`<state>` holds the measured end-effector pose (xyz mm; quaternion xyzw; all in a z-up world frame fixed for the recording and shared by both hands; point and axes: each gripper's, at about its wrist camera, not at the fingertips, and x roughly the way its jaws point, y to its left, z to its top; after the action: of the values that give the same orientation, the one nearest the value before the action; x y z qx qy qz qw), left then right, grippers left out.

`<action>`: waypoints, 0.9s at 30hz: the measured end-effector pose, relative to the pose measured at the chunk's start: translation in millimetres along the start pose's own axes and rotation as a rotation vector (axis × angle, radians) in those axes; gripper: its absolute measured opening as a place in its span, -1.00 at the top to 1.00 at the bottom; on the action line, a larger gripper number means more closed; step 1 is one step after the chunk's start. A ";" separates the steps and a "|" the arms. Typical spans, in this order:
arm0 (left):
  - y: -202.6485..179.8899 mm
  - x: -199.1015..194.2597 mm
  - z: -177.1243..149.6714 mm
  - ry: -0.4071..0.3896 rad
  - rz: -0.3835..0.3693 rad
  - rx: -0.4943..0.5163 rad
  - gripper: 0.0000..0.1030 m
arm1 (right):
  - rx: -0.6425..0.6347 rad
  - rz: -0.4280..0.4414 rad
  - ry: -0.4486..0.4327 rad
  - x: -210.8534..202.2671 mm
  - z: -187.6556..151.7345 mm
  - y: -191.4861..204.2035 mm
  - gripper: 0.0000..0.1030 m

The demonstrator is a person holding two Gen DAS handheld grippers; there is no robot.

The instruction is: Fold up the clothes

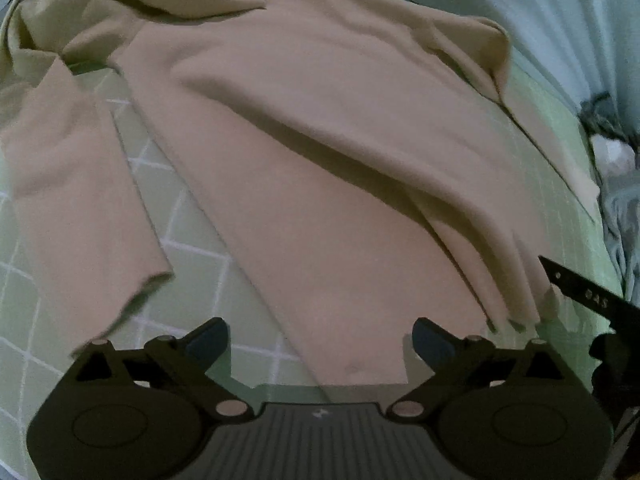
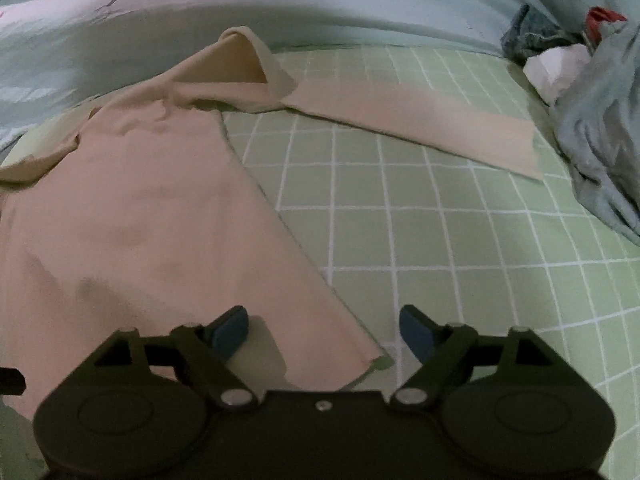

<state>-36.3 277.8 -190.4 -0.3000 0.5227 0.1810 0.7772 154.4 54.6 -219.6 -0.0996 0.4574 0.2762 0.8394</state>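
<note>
Bed covered in a pale green sheet with a white grid. Spread flat on it, a beige long-sleeved top, body lying lengthwise, one sleeve stretched straight out across the grid, the other sleeve lying beside the body. Along the far edge, a light blue quilt with a small carrot print. At the right side, a crumpled heap of grey-blue cloth with something white beside it.

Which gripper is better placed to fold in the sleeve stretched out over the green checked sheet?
Right, probably. The long beige sleeve lies flat ahead of the open right gripper; the open left gripper faces the shirt body.
</note>
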 end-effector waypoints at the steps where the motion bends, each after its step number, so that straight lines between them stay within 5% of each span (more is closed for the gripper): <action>1: -1.6 -0.8 -3.2 -0.008 0.006 0.004 -0.50 | -0.003 0.006 -0.005 -1.9 -2.8 0.1 -0.50; 2: -2.0 -1.8 -6.0 -0.018 0.021 0.003 -0.35 | -0.006 0.012 -0.010 -3.9 -5.6 0.1 -0.18; 4: -2.9 -3.9 -11.6 -0.038 0.050 0.002 0.47 | -0.012 0.023 -0.019 -7.7 -11.2 0.3 0.50; 6: -3.8 -5.9 -17.2 -0.058 0.080 0.001 0.93 | -0.018 0.035 -0.029 -11.6 -16.8 0.4 0.83; 12: 16.8 -14.9 -31.4 -0.073 0.083 -0.070 0.95 | 0.030 0.049 -0.022 -34.7 -45.4 4.9 0.84; 21: 83.1 -58.1 -60.9 -0.110 0.338 -0.093 0.95 | 0.110 0.073 0.026 -74.7 -96.4 19.8 0.84; 27: 106.7 -65.5 -65.0 -0.108 0.372 -0.199 0.93 | 0.027 0.080 0.084 -91.4 -119.0 44.8 0.81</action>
<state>-170.9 317.8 -177.3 -0.2635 0.5061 0.3879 0.7238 5.6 7.7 -207.3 -0.0812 0.4997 0.2987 0.8090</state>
